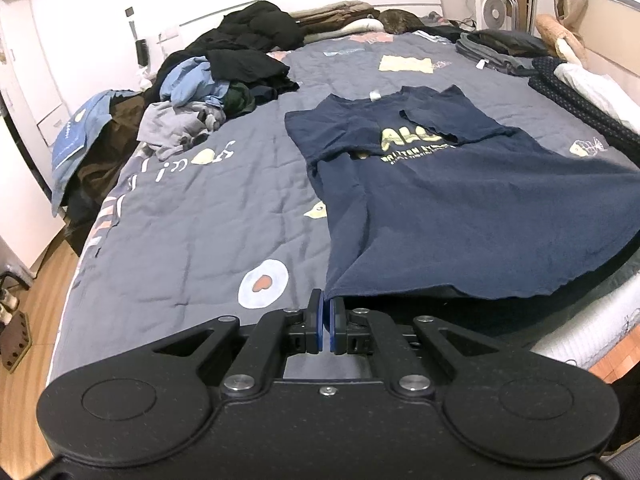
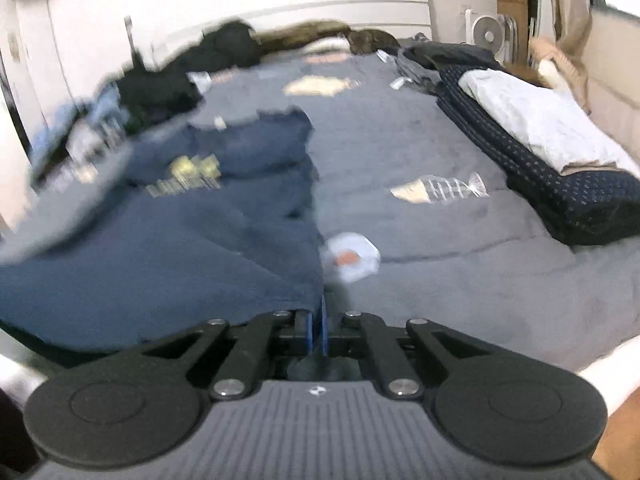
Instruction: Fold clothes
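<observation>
T-shirt, navy, lies face up on the bed with its hem at the near edge and both sleeves turned in over the chest, so the side folds look made; folding hem to collar appears left. Left gripper and right gripper each pinch a hem corner, jaws nearly closed. Yellow print reads partly "AL…" and "WRITTEN"; the rest is illegible. A pile sits at the far left, a stack at the far right.
</observation>
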Demonstrator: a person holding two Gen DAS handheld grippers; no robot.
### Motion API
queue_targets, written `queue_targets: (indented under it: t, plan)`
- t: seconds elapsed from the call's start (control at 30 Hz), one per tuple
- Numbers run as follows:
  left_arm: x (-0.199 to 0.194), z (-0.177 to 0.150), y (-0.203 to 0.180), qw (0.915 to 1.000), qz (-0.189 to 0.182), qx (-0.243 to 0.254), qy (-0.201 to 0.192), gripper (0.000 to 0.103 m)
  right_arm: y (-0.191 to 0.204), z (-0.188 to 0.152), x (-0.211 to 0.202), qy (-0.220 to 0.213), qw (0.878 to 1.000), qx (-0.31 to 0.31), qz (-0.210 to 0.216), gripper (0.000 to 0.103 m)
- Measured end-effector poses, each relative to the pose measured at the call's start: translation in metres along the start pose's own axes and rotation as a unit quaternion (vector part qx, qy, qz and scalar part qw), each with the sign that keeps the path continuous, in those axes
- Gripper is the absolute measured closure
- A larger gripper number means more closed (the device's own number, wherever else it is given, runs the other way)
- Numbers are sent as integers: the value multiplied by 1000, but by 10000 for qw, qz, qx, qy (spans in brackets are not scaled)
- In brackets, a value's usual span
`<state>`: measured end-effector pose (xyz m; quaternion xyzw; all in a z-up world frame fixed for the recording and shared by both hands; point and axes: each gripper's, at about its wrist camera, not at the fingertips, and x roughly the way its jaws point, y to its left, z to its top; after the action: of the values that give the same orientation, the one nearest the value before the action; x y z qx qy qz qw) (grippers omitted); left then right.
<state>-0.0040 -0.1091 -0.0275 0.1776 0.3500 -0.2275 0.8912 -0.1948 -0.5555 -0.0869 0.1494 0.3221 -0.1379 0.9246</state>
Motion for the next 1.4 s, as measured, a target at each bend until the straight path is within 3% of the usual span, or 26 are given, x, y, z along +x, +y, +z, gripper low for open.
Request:
queue_targets:
  t: [0.13,0.23,0.3,0.43,0.53,0.7,0.9,1.13,1.4]
  plan:
    - [-3,-3,3,9999,64,121,65,100,10,8,-13,-54,9997,-228,30,100]
    - [6,-11,1,9993,6,198,310,100,12,-3,9,462,9982,-362,-83,100]
    - [2,-10,3,9995,-89,139,272,100,9,-7,14,619,9979,-210,27,101]
    - [-23,2,11,9999,-112,17,-83,100,14,8,-11,258,9991,-98,322,101]
    - [-21,-4,14,9999,-35,111,50,100,23,16,-28,92,9987,-321,378,101]
    - [-6,-24,13,9979,-121,382,510,100,22,5,-11,623,9960,-589,269,101]
    - [-21,-25,16,9968,-327,561,474,100,28,-3,-14,894,9921,-684,559,101]
    - [-41,-33,23,9940,-532,778,548,100,35,1,-46,876,9884,-854,899,101]
    - [-21,-36,26,9911,-678,817,807,100,19,-8,-27,1248,9854,-296,1116,101]
